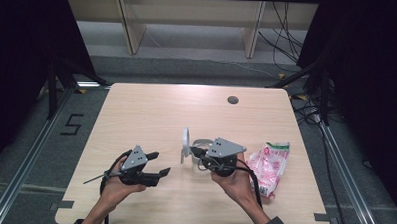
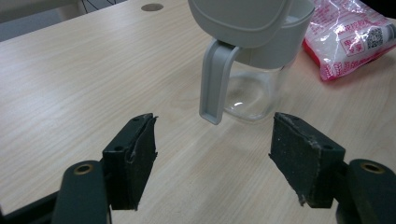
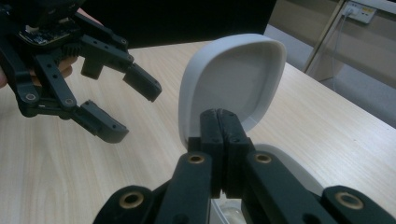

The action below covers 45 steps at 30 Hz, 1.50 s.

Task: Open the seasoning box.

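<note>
The right gripper [image 3: 223, 126] has its jaws pressed together at the hinge of the grey flip lid [image 3: 233, 79] of the clear glass jar with grey plastic collar and handle [image 2: 254, 60]; whether they pinch anything I cannot tell. The left gripper [image 2: 212, 154] is wide open, near the handle. I think it should steady the jar. The jar stands near the table's [image 1: 151, 110] middle, beside a pink-and-white plastic packet [image 1: 271, 162].

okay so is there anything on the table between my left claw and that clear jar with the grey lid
Nothing visible. The left claw is open and faces the jar across bare table. The jar's grey handle hangs on the near side. The pink bag lies beyond the jar, off to one side.
</note>
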{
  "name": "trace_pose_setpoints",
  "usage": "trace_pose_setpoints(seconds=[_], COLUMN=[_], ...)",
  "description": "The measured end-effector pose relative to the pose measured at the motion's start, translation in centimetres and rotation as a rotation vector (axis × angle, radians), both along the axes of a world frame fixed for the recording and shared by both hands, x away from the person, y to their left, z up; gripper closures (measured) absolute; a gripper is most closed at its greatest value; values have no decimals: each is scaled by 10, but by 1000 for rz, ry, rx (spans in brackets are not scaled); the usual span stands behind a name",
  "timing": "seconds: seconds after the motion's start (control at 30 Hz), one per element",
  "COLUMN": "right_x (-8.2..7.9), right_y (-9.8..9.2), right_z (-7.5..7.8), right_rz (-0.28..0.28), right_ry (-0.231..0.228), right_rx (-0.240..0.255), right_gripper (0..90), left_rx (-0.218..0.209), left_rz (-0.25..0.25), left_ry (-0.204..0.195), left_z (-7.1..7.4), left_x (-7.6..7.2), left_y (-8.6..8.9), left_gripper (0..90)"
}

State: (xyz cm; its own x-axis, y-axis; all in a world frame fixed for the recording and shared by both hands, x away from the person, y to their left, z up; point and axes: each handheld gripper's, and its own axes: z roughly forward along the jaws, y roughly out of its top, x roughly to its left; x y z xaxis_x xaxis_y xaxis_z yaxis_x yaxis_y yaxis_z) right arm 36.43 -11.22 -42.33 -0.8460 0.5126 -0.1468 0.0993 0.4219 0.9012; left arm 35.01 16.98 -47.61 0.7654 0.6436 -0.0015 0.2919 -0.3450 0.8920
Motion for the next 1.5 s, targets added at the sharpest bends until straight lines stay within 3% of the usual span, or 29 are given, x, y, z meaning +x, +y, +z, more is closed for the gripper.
trace_pose_setpoints(seconds=[0.17,0.27,0.57,0.6,0.63,0.77,0.8,0.87,0.9,0.97,1.0,1.1,1.13,1.2,1.3,1.33,1.37,1.43,1.5], right_x=[-1,-1,-7,-7,-8,-12,-15,-15,-19,-19,-20,-20,-21,-21,-22,-23,-25,-27,-27], right_y=[-4,-13,-70,-70,-80,-91,-99,-103,-110,-117,-121,-131,-135,-142,-148,-154,-157,-162,-168], right_z=[2,5,-4,-4,-8,-15,-18,-20,-23,-26,-27,-30,-31,-33,-34,-36,-36,-37,-38], right_rz=[-9,-29,-185,-185,-224,-260,-284,-299,-345,-356,-370,-388,-401,-415,-437,-454,-481,-500,-519], right_ry=[-3,-9,-1,-1,7,21,46,43,84,87,89,85,95,86,89,92,89,97,81], right_rx=[10,18,9,9,1,0,5,16,46,59,58,67,71,63,73,84,85,96,75], right_gripper=[892,866,668,668,645,586,542,518,480,451,438,374,368,340,328,315,315,311,305], left_rx=[-14,4,-9,-9,8,3,0,1,-19,-19,-7,-10,-1,-13,-3,-17,-5,-19,-9], left_rz=[10,0,15,15,1,3,2,3,19,19,6,23,14,26,14,18,6,18,4], left_ry=[4,-13,9,9,-5,-1,-3,-2,18,18,-1,24,7,19,6,18,2,21,5], left_z=[0,1,-3,-3,-3,-3,-3,-3,-3,-3,-3,-3,-3,-4,-3,-4,-4,-4,-3], left_x=[-2,-3,-4,-4,-3,-3,-3,-3,-4,-4,-2,-2,-1,-2,-1,-3,-2,-4,-3], left_y=[0,3,3,3,5,5,5,5,4,5,6,6,7,7,7,6,6,4,5], left_gripper=[305,304,303,303,303,303,303,303,303,303,303,303,303,303,303,303,303,303,303])
